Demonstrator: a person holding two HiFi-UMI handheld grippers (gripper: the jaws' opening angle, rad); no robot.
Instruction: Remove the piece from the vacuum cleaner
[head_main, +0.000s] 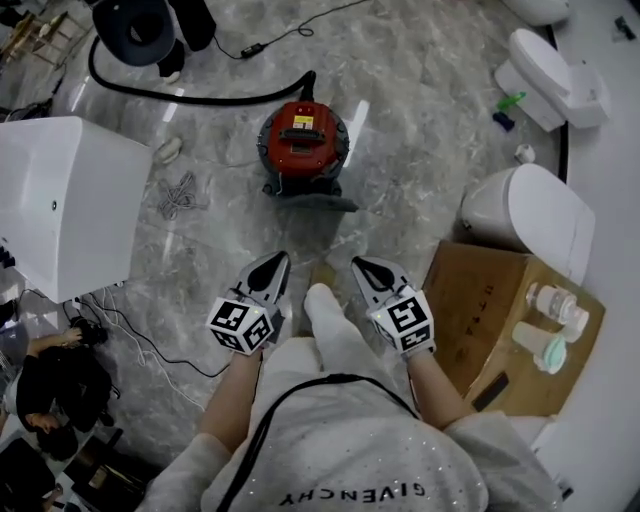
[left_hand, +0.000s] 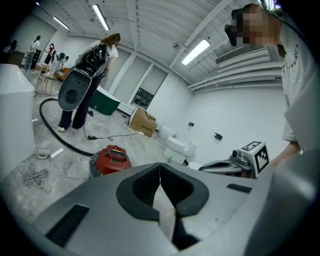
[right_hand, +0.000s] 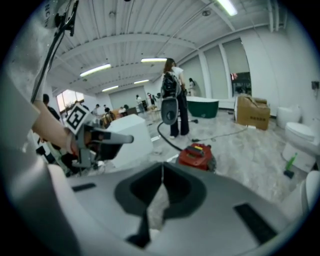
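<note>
A red round vacuum cleaner (head_main: 303, 142) stands on the grey marble floor ahead of me, with a black hose (head_main: 150, 92) curving off to the upper left. It also shows in the left gripper view as the red vacuum cleaner (left_hand: 112, 159) and in the right gripper view as the same vacuum cleaner (right_hand: 197, 156). My left gripper (head_main: 277, 260) and right gripper (head_main: 362, 266) hang side by side near my body, well short of the vacuum. Both are shut with nothing between the jaws.
A white box-shaped unit (head_main: 60, 200) stands at the left. White toilets (head_main: 530, 205) and a cardboard box (head_main: 500, 330) with bottles on it are at the right. Loose cables (head_main: 175, 192) lie on the floor. A person (right_hand: 175, 95) stands farther off.
</note>
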